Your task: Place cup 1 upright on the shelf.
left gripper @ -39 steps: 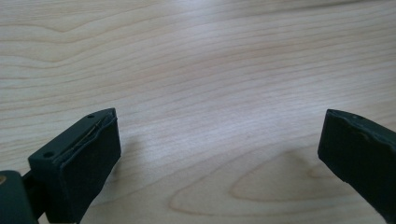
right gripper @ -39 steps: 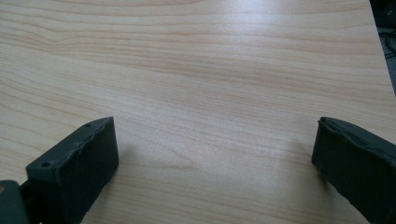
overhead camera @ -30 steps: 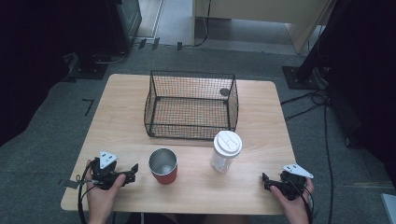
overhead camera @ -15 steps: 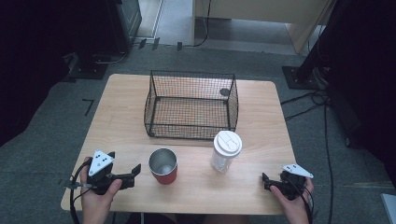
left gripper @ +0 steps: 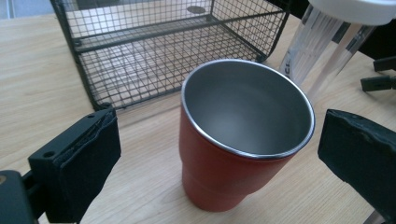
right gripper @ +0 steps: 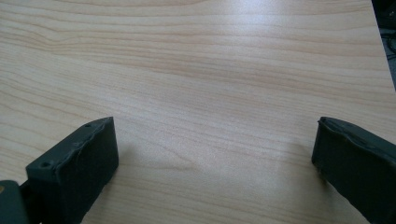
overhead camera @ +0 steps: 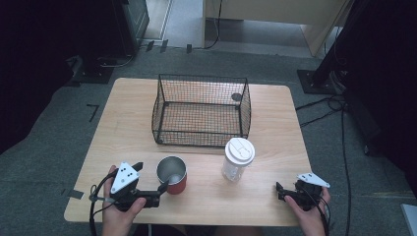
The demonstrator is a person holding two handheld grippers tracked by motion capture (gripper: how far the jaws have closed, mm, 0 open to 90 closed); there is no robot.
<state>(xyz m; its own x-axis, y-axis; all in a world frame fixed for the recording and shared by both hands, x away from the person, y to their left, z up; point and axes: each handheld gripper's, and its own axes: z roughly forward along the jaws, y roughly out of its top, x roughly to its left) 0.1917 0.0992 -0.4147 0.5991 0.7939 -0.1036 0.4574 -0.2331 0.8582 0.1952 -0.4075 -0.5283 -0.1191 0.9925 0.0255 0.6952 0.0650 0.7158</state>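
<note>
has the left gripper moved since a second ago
Yes. The left gripper has slid along the table's near edge toward the red cup, its open jaws now flanking it.

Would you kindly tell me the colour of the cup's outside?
Red cup, steel inside; left gripper view shows it best.

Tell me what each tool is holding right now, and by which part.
Nothing is held. The left tool stands open with its jaws on either side of the red cup, not touching it. The right tool is open over bare table.
</note>
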